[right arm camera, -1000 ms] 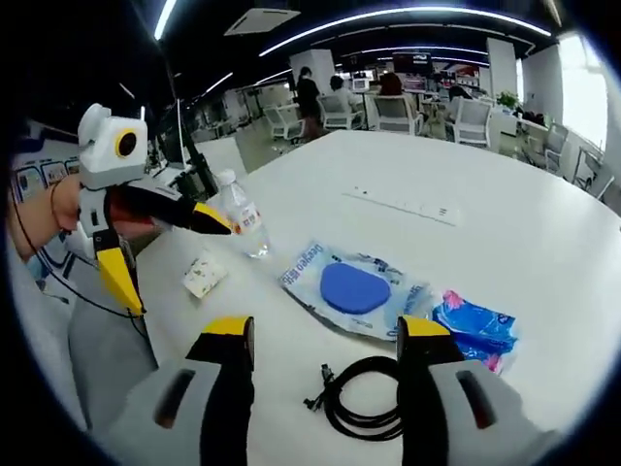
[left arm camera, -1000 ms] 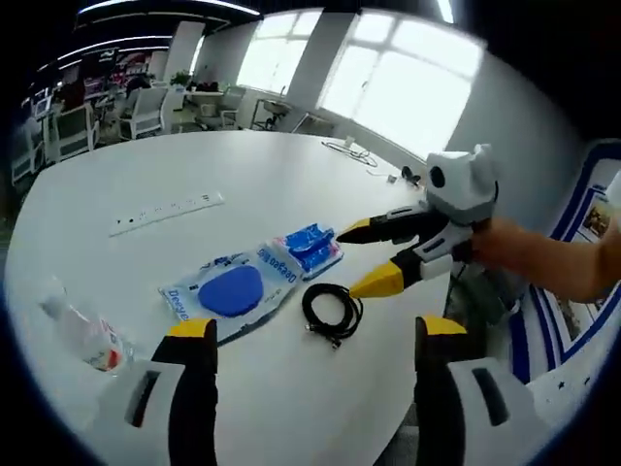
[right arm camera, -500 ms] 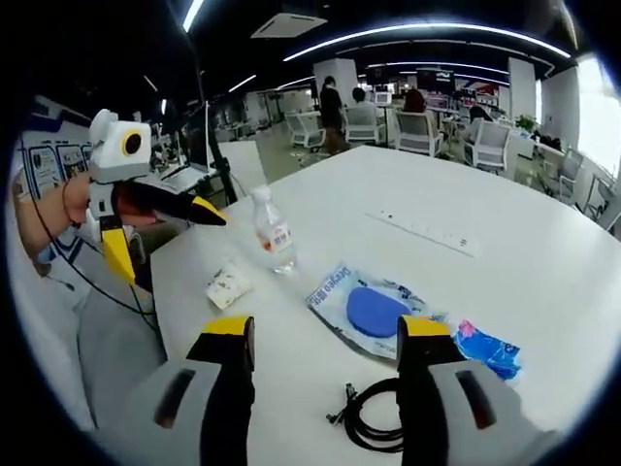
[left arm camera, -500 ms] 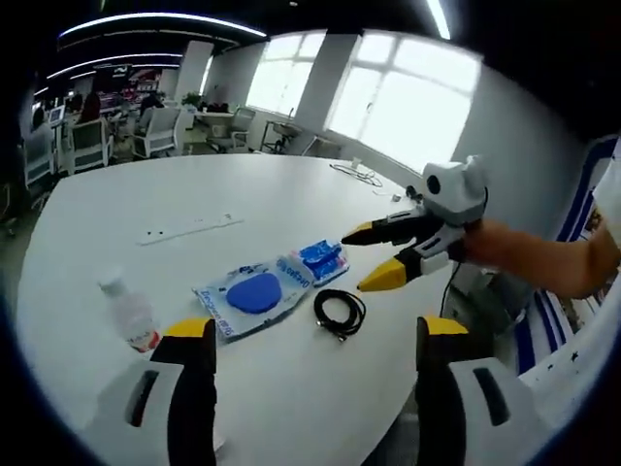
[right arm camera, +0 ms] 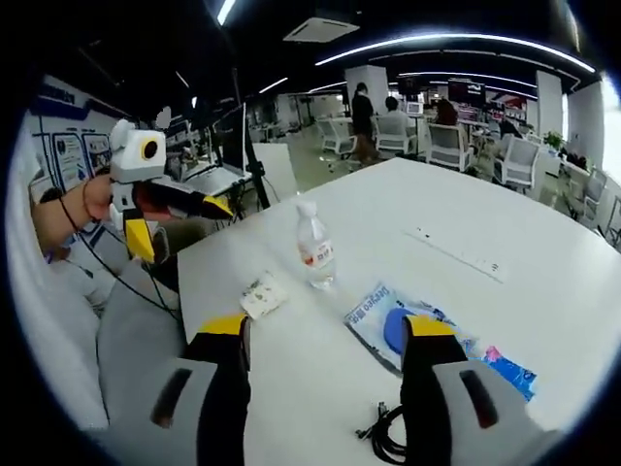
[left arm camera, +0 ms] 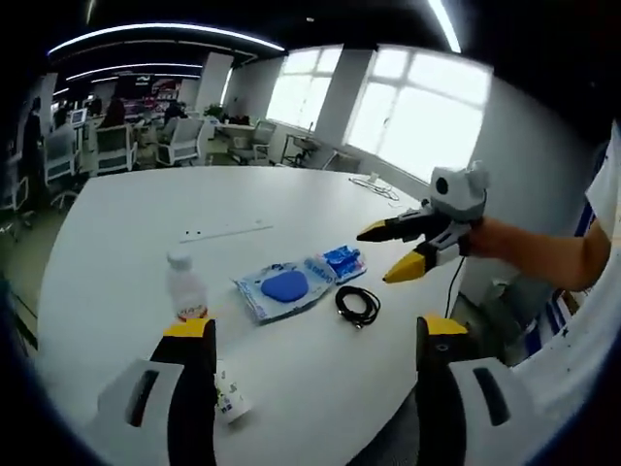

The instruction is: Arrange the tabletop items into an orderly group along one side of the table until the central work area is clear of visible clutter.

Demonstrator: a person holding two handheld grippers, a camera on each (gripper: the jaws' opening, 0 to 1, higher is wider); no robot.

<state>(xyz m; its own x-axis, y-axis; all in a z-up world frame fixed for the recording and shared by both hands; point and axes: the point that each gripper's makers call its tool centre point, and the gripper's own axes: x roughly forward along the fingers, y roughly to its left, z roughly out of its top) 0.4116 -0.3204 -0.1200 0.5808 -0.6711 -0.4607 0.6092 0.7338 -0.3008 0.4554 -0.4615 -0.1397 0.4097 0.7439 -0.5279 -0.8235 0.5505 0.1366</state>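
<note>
On the white round table [left arm camera: 126,214] lie a clear water bottle [left arm camera: 184,291], a small white packet [left arm camera: 229,403], a clear bag with a blue pad [left arm camera: 284,288], a blue wrapper [left arm camera: 344,260] and a coiled black cable [left arm camera: 358,305]. My left gripper [left arm camera: 315,328] is open and empty above the table's near edge. Beyond the cable, my right gripper [left arm camera: 380,254] hangs open in the air. In the right gripper view, the bottle [right arm camera: 314,252] stands upright, with the packet [right arm camera: 262,294], bag [right arm camera: 393,325], wrapper [right arm camera: 505,369] and cable [right arm camera: 393,442] nearby. The right gripper [right arm camera: 326,327] is open and the left gripper [right arm camera: 184,231] is off the table's edge.
A flush power strip [left arm camera: 225,231] is set in the table's middle, and shows again [right arm camera: 456,254] past the bottle. Office chairs and desks [left arm camera: 175,141] stand beyond the far edge, under bright windows. A person's grey-clad legs [right arm camera: 116,330] sit beside the table's rim.
Both cameras have drawn back from the table, so everything looks smaller. The bottle and small packet have come into the left gripper view. No item on the table has moved.
</note>
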